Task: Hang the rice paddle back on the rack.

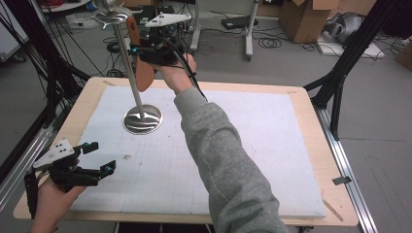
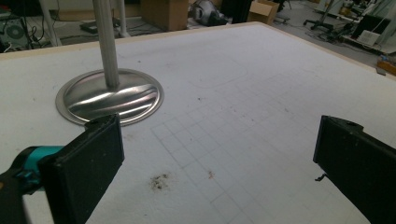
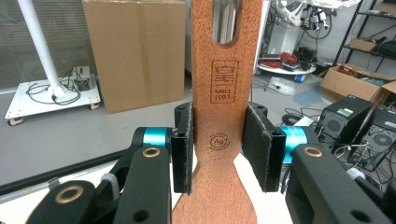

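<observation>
Right hand-held gripper [image 3: 219, 149] clamped on a brown wooden spatula [image 3: 224, 116], raised beside the pole of a metal stand [image 1: 142, 119]. Left hand-held gripper [image 1: 99, 158] spread wide, holding nothing, low over the worktop [image 1: 233, 145], stand just ahead.

Matt speckled wood paddle [image 3: 226, 116], glossy metal stand [image 1: 142, 118], matt white mat [image 1: 252, 145].
</observation>
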`<state>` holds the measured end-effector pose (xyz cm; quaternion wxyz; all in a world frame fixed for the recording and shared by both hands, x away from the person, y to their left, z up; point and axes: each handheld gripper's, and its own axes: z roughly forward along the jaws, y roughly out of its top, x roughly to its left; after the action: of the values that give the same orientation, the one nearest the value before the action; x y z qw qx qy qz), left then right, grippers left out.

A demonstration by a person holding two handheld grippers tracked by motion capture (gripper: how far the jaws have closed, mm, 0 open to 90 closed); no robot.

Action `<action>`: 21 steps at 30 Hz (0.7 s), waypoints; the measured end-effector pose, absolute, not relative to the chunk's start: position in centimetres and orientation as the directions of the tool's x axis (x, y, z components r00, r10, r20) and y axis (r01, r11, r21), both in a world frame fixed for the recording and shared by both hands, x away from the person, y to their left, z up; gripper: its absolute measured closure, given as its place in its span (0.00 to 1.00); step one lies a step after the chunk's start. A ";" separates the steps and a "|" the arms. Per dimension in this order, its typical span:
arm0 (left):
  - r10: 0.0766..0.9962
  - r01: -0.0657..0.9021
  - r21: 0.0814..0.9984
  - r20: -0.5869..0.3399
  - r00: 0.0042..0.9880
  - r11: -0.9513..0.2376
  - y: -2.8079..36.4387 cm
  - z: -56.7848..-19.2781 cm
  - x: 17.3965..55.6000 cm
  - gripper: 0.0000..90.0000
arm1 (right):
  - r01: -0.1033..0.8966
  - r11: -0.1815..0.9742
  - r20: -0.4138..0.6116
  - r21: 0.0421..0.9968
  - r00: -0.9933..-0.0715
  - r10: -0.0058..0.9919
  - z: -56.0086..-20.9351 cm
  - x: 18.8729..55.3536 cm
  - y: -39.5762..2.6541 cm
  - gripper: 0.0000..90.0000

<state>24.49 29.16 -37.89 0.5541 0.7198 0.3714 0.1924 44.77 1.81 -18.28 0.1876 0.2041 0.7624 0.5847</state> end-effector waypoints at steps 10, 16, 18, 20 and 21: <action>0.751 0.326 0.939 -0.137 0.646 -0.109 29.3 -38.0 24.4 0.02 | 0.091 0.238 -0.051 0.967 -0.846 0.530 -18.5 44.9 1.9 0.72; 0.751 0.332 0.936 -0.137 0.647 -0.116 29.2 -38.3 24.6 0.02 | 0.079 0.229 -0.058 0.970 -0.843 0.535 -18.9 44.8 1.9 0.71; 0.751 0.332 0.936 -0.137 0.646 -0.115 29.1 -38.3 24.6 0.02 | 0.076 0.224 -0.058 0.972 -0.842 0.536 -18.9 44.8 1.8 0.69; 0.751 0.333 0.936 -0.139 0.645 -0.112 29.2 -38.2 24.5 0.02 | 0.073 0.211 -0.054 0.975 -0.839 0.541 -18.9 44.7 1.6 0.64; 0.754 0.331 0.937 -0.134 0.643 -0.116 29.3 -38.2 24.5 0.02 | 0.073 0.207 -0.052 0.976 -0.838 0.543 -18.9 44.7 1.5 0.61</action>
<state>24.53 29.28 -38.16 0.5485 0.7216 0.3758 0.1928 44.75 1.54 -18.89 0.1971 0.2050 0.7514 0.5955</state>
